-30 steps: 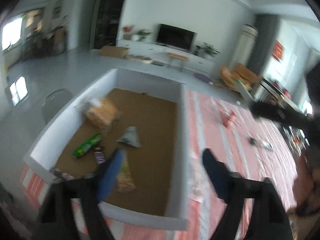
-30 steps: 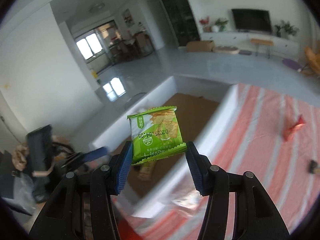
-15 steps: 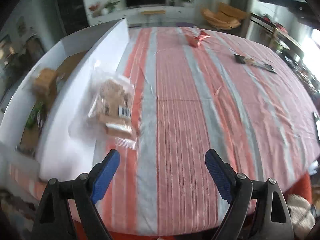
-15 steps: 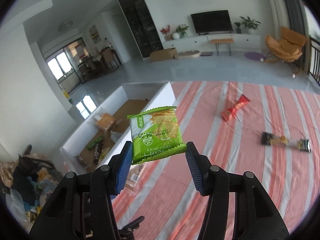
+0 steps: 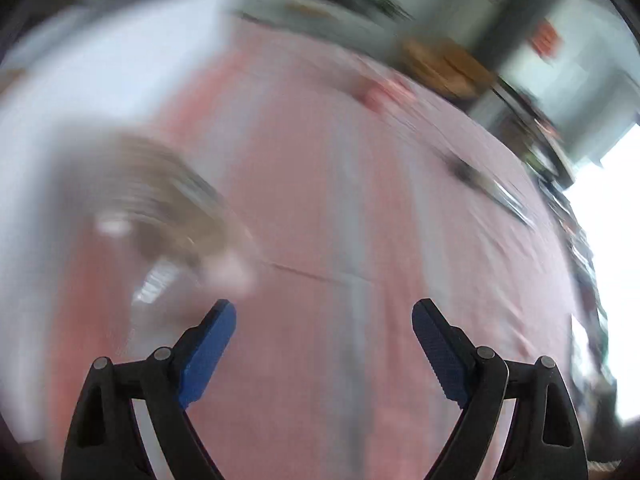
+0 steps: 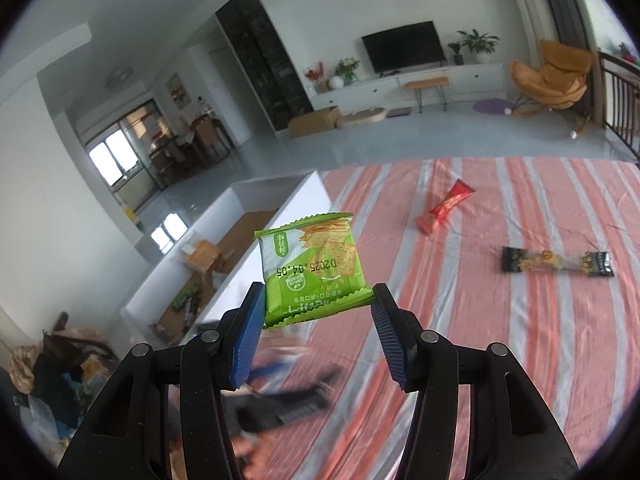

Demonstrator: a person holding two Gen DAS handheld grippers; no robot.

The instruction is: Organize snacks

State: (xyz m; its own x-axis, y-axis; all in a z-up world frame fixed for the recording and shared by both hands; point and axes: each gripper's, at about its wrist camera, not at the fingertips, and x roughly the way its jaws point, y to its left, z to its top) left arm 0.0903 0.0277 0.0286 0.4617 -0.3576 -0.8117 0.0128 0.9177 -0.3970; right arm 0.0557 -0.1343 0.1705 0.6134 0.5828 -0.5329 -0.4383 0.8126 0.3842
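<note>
My right gripper [image 6: 318, 300] is shut on a green cracker packet [image 6: 310, 266] and holds it above the striped tablecloth [image 6: 500, 320]. A red snack packet [image 6: 444, 208] and a long dark snack bar [image 6: 556, 262] lie farther out on the cloth. The white box [image 6: 276, 216] with several snacks inside stands at the left. My left gripper [image 5: 324, 310] is open, low over the cloth; nothing is between its jaws. A clear bag of brown biscuits [image 5: 160, 208], blurred, lies just left of its left finger [image 5: 208, 344]. The blurred left gripper [image 6: 280, 396] shows below the packet in the right wrist view.
The white box wall [image 5: 100, 60] runs along the upper left in the left wrist view. The red packet [image 5: 384, 94] and the dark bar [image 5: 480, 184] appear there as blurs on the cloth. Beyond the table are a TV cabinet [image 6: 404, 80] and an orange chair [image 6: 552, 76].
My left gripper swung from over the white box to the cloth and dropped close to the clear biscuit bag. My right gripper swung right with the green packet, bringing the red packet and dark bar into view.
</note>
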